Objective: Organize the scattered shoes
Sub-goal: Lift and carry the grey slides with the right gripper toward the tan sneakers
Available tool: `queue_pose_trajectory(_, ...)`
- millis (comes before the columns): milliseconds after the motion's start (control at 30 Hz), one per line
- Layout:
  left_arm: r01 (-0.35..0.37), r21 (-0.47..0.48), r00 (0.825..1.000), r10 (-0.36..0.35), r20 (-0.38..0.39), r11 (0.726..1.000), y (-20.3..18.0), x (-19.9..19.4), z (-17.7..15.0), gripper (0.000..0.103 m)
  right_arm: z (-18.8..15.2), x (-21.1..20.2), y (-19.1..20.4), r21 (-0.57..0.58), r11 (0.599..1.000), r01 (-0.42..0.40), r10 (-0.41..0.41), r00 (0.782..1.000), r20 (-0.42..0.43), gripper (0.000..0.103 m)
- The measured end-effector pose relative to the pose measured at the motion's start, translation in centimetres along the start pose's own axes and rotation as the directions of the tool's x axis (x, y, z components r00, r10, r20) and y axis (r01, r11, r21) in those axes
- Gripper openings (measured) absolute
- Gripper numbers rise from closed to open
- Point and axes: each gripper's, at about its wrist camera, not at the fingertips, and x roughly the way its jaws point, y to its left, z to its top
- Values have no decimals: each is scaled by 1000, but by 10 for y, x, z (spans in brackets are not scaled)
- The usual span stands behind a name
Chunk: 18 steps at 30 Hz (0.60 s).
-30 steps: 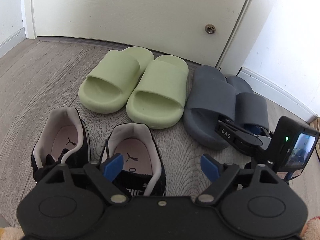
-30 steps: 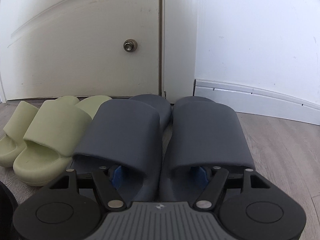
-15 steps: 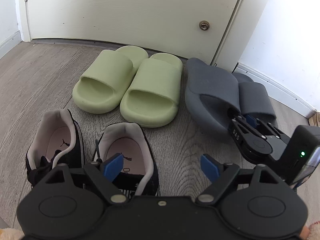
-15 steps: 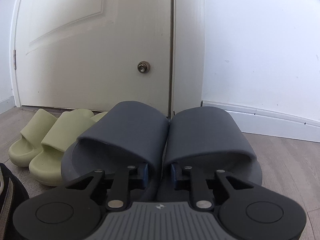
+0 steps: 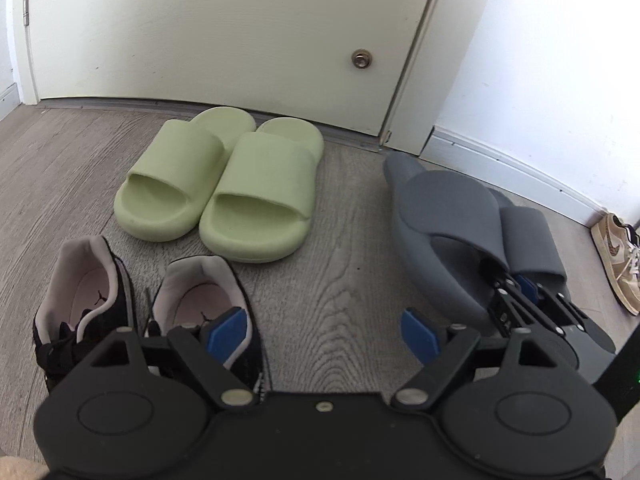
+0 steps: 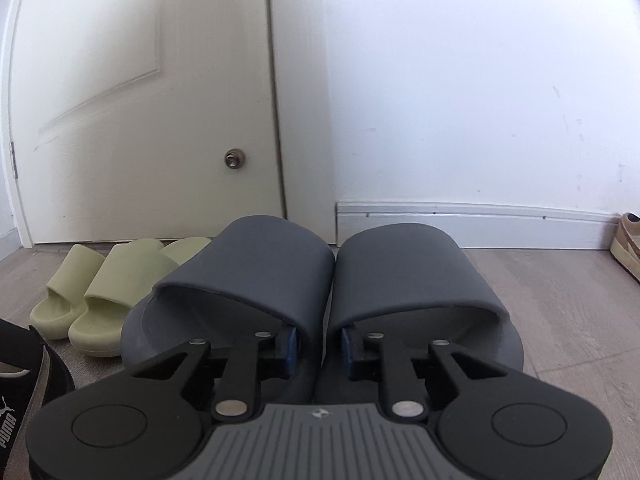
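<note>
My right gripper (image 6: 319, 346) is shut on the pair of dark grey slides (image 6: 256, 272), pinching the two inner strap edges together. In the left wrist view the grey slides (image 5: 448, 208) tilt with their heel ends raised by the right gripper (image 5: 516, 292), toes towards the door frame. Near the door, the green slides (image 5: 224, 184) sit side by side. Below them is a pair of black sneakers (image 5: 96, 292) with pink lining. My left gripper (image 5: 323, 332) is open above the bare floor, its left pad over the right sneaker (image 5: 208, 292).
A white door (image 5: 200, 40) with a round metal knob (image 5: 361, 59) closes the far side. A white wall and baseboard (image 5: 512, 160) run to the right. A tan sneaker (image 5: 616, 256) lies by the baseboard at far right. Wood floor shows between the green and grey slides.
The right gripper went from open to shut on the grey slides' inner strap edges. It raised the pair and drew it right, away from the green slides. The left gripper stayed open.
</note>
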Motion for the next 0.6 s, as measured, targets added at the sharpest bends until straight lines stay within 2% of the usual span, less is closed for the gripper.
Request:
queue_pose_trajectory(300, 70, 82, 997, -68, -21, 994, -49, 9, 2, 85, 5, -23, -72, 7, 994, 109, -109, 993, 38, 24)
queue_pose_trajectory(600, 152, 202, 988, -148, -37, 968, -114, 34, 6, 85, 21, -24, -161, -11, 979, 202, -201, 976, 89, 25)
